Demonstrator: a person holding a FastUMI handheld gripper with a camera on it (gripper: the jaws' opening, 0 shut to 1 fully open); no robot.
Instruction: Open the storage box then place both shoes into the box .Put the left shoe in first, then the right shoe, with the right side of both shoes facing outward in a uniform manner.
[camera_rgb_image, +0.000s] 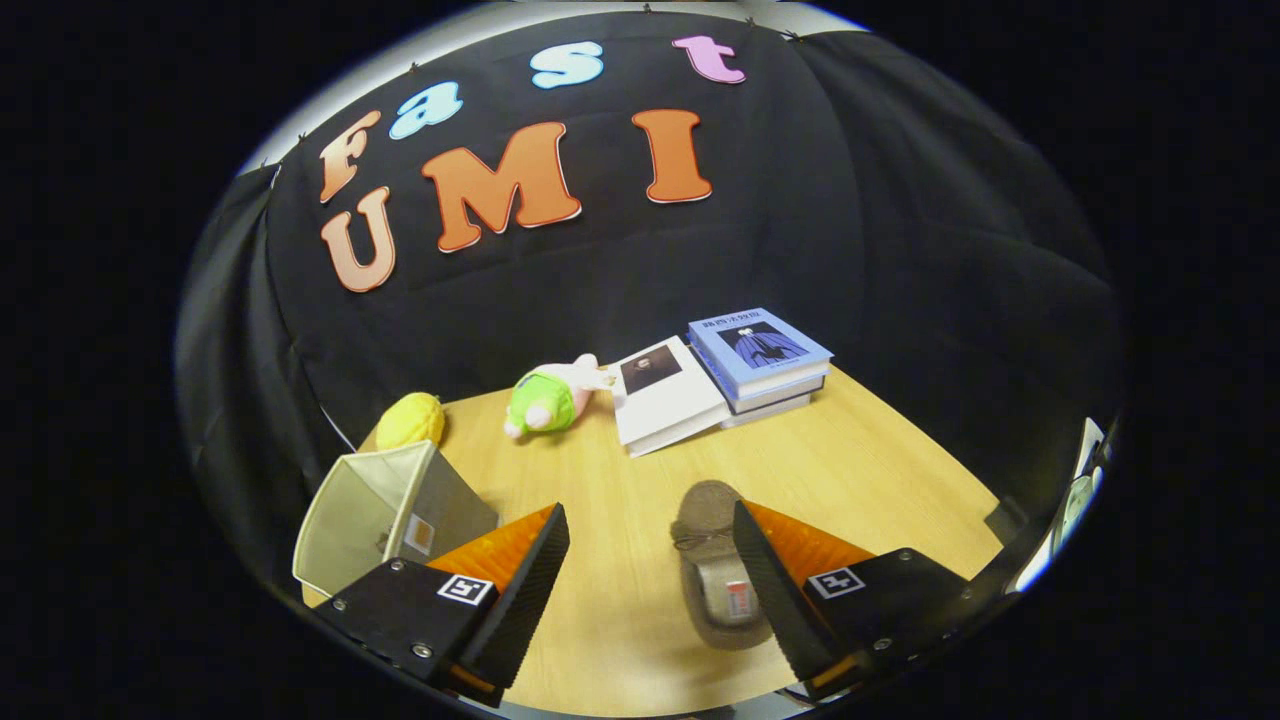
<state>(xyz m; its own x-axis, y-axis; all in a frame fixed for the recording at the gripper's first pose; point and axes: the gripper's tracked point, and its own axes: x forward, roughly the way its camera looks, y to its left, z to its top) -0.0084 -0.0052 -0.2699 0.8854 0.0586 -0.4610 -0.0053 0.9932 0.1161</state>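
A: Where's the shoe (718, 565)?
B: On the worktop (860, 470) — just inside the right finger (775, 590), partly hidden by it.
A: And the tongs (650, 585)?
B: Spread wide, gripping nothing.
A: The box (385, 515)?
B: Well left of the shoe, beyond the left finger — books (720, 380) lie far behind the shoe.

Overhead light is hitting the table (640, 600) evenly w/ soft, short shadows under far objects. Fisheye is bending edges hard; far cloth is staying dim. Mild glare showing on orange finger (800, 545) faces. Focus looking decent throughout.
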